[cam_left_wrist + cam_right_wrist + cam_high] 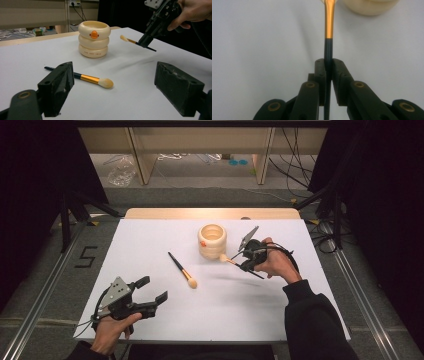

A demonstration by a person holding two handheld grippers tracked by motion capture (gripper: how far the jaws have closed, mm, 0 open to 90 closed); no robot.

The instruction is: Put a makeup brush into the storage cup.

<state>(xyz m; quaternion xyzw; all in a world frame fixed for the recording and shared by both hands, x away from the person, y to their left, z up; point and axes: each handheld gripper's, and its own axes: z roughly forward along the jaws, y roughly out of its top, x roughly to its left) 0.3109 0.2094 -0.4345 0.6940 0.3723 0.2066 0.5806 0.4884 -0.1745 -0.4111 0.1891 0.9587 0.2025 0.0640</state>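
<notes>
Nearby, the cream holder (212, 241) stands upright; right claw (243, 261) clamps a brush (228, 260), left claw (151, 290) gapes.

A white rectangular table sheet (150, 235) is spread over a pale wooden table (210, 213), whose far edge is left uncovered behind it. A cream ring-stacked ceramic cup (212, 241) is stood on the sheet near its far edge, slightly right of the middle. A black-handled makeup brush with a gold ferrule (182, 270) is laid flat on the sheet before and left of the cup, its bristle head turned toward the near edge. A second, thinner black-handled brush (235, 262) is held above the sheet just right of the cup, between the closed jaws of the right gripper (243, 263), its bristle tip just beside the cup's foot. The left gripper (152, 295) is kept at the near left corner, its jaws spread apart.
</notes>
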